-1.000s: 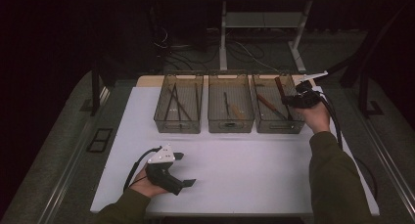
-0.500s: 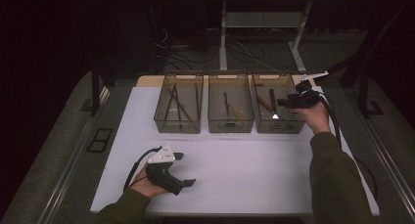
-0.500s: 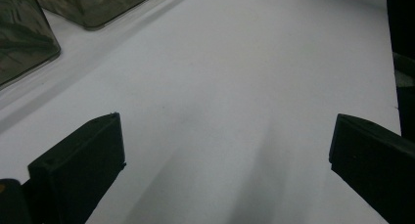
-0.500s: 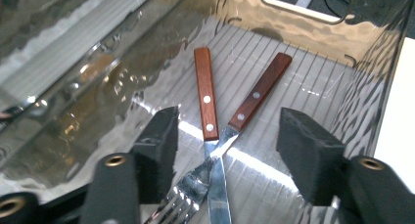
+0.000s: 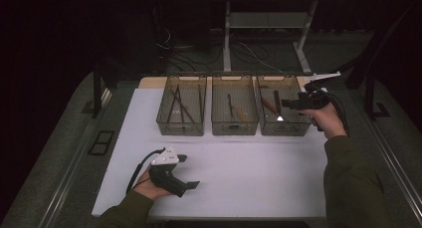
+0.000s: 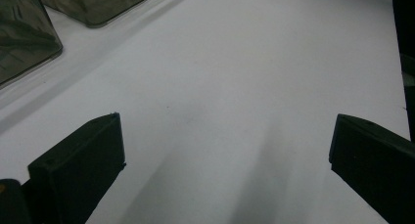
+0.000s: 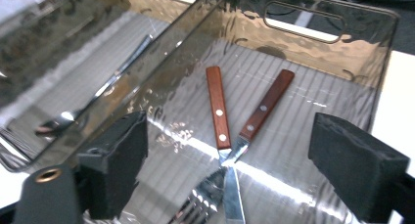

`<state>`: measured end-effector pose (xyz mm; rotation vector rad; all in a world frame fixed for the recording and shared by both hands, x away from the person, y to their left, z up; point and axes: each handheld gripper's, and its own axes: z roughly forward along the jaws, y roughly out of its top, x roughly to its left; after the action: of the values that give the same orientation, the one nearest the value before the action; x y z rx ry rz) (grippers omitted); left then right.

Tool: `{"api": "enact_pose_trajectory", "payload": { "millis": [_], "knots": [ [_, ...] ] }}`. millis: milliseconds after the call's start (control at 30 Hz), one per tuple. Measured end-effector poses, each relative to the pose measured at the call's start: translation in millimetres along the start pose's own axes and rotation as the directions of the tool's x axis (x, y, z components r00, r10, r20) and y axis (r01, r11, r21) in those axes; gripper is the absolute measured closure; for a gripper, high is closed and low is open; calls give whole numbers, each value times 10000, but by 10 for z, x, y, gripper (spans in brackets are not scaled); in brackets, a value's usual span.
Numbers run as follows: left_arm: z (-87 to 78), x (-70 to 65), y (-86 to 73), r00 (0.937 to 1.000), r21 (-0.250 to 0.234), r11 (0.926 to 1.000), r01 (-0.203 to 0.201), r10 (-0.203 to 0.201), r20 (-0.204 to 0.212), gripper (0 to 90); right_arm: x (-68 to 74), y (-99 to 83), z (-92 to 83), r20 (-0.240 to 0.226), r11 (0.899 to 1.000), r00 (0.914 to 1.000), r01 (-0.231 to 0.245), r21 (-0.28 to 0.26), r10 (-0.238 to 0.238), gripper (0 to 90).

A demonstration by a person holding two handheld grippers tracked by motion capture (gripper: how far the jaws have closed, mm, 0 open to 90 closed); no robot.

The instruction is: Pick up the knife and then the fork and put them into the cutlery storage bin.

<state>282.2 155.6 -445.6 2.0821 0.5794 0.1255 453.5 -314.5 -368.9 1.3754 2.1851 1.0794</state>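
**A:** Your right gripper (image 5: 291,103) hangs over the right-hand bin (image 5: 294,128), jaws spread wide with nothing between them. Below it, on the bin floor, lie two wooden-handled utensils crossed at the neck: the left-hand utensil (image 7: 218,114) and the right-hand one (image 7: 264,109). Go down as you are and the jaws could close on both at once, or catch one and lever the other against the bin wall.

**B:** And the metal ends?

**A:** They overlap nearest your jaws. Which blade lies on top I cannot tell; the glare on the clear plastic is too strong. If you grip at the crossing, I'd expect a slip. The handles, farther into the bin, are apart from each other and look the safer hold.

**B:** Anything else near that bin?

**A:** The middle bin (image 5: 235,123) sits just beside it; a wide jaw could clip the shared walls. Your left gripper (image 5: 183,171) rests well away, low on the white tabletop (image 5: 259,173), jaws open and empty.
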Motion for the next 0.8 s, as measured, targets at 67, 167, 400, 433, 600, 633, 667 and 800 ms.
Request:
{"api": "enact_pose_trajectory", "payload": {
  "millis": [67, 167, 400, 433, 600, 633, 667, 800],
  "knots": [
    [2, 6, 0, 10000, 1, 10000, 38, -38, -4, 0, 46, -7, -21, 139, 9996, 9996, 250, 146, -252, 138],
    [2, 13, -2, 10000, -8, 10000, 34, -34, -27, 0, 88, -29, -56, -12, 9990, 9990, 437, 93, -437, 131],
    [-6, 5, -4, 10000, -7, 10000, -3, 3, -37, 0, 194, -138, -157, -193, 9966, 9967, 788, -257, -794, 125],
    [-8, 7, -4, 10000, 1, 10000, -17, 17, -39, 0, 214, -155, -170, -220, 9961, 9963, 828, -315, -835, 125],
    [-12, 8, -5, 10000, 5, 10000, 12, -12, -56, 0, 315, -250, -245, -382, 9929, 9935, 1051, -558, -1073, 125],
    [-11, 8, -6, 10000, 1, 10000, 19, -19, -58, 0, 335, -269, -259, -444, 9922, 9931, 1058, -654, -1089, 125],
    [-11, 9, -5, 10000, 2, 10000, 17, -17, -59, 0, 347, -284, -271, -502, 9920, 9928, 1053, -701, -1089, 125],
    [-3, 3, -8, 9999, 17, 9999, 127, -127, -55, 0, 425, -372, -333, -631, 9887, 9904, 1165, -940, -1228, 124]
  ]
}}
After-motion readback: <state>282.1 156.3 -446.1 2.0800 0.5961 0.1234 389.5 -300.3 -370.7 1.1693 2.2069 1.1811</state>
